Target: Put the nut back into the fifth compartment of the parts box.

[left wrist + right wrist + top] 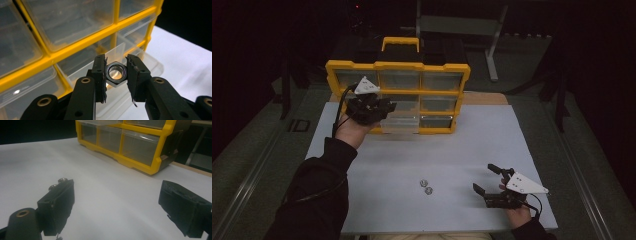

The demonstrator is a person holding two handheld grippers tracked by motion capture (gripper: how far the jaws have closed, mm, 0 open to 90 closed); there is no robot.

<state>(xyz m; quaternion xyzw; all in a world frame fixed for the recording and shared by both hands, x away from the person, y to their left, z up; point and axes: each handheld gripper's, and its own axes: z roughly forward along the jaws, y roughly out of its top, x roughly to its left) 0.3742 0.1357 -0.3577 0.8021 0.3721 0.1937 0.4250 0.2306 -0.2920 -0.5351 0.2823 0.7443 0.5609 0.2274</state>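
1. My left gripper [116,72] has its fingers clamped on a steel hex nut [115,74], thread hole facing the camera. It sits at the centre of the left gripper view, pinched flat to flat.

2. In the high view my left gripper [371,107] is up at the upper left of the frame, against the front of the yellow drawer organizer [398,67]. One clear drawer [401,122] in the lower row is pulled out, and the nut hangs just above its open mouth [117,53].

3. So the pick-up looks done; I judge the drop into that drawer is what is left for this nut (it is not yet released).

4. Two more nuts [426,186] lie close together on the white surface [452,145], lower middle of the high view. I reckon they are next.

5. My right gripper [492,187] rests at the lower right, fingers spread wide with nothing between them; its own view shows both pads [60,205] apart over bare surface.
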